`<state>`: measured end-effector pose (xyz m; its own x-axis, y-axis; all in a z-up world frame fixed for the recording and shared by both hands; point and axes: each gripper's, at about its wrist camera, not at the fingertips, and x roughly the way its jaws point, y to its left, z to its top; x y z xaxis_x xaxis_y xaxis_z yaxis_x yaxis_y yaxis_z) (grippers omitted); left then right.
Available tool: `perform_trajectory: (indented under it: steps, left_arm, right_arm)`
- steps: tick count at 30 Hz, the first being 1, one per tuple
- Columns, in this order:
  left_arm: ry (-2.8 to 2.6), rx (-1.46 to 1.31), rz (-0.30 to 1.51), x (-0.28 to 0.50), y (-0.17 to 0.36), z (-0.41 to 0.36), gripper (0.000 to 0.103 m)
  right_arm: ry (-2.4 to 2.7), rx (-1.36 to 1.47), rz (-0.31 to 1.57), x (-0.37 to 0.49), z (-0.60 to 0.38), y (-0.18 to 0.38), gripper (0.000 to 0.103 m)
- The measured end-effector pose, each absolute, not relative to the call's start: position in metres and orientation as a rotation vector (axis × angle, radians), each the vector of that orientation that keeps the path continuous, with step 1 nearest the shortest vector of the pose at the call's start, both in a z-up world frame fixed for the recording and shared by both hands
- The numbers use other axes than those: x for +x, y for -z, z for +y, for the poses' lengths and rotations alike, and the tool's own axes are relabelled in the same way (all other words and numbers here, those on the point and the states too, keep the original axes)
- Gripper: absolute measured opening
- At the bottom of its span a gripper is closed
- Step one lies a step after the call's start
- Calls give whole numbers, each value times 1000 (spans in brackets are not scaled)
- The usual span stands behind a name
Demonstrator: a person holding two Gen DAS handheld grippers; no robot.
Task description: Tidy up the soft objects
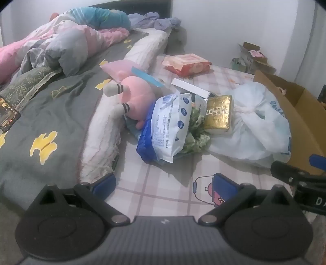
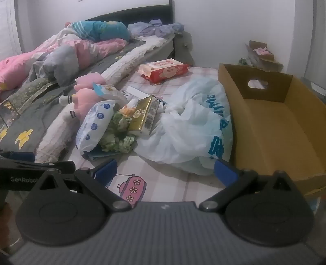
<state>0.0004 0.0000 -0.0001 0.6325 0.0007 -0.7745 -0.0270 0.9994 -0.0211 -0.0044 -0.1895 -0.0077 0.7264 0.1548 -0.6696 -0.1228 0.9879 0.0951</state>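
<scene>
Beyond both wide-open, empty tongs, left (image 1: 165, 184) and right (image 2: 166, 170), the pile sits on the checked mat left of the cardboard box (image 2: 271, 124). Nearest the box lies a white plastic bag (image 2: 189, 130), probably light, slippery and shapeless; pinching its knotted gather looks best. Farther from the box, the pink plush toy (image 1: 135, 99) should squash easily, so grip its body.

I am working in a home bedroom: an unmade bed with a grey sheet printed with yellow shapes (image 1: 51, 122) fills the left side, a crumpled pink and grey duvet (image 2: 61, 55) heaped on it against a dark headboard (image 2: 130, 14), white walls behind, and a pink checked floor mat with cartoon prints (image 2: 173, 183) lies beside the bed
</scene>
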Motion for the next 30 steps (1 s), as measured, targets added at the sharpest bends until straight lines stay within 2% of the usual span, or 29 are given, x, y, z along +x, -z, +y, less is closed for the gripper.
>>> perform_trajectory:
  steps: [30]
  left_arm:
    - [-52, -8, 872, 4, 4, 4, 102]
  right_arm:
    - [-135, 21, 759, 1, -186, 11, 102]
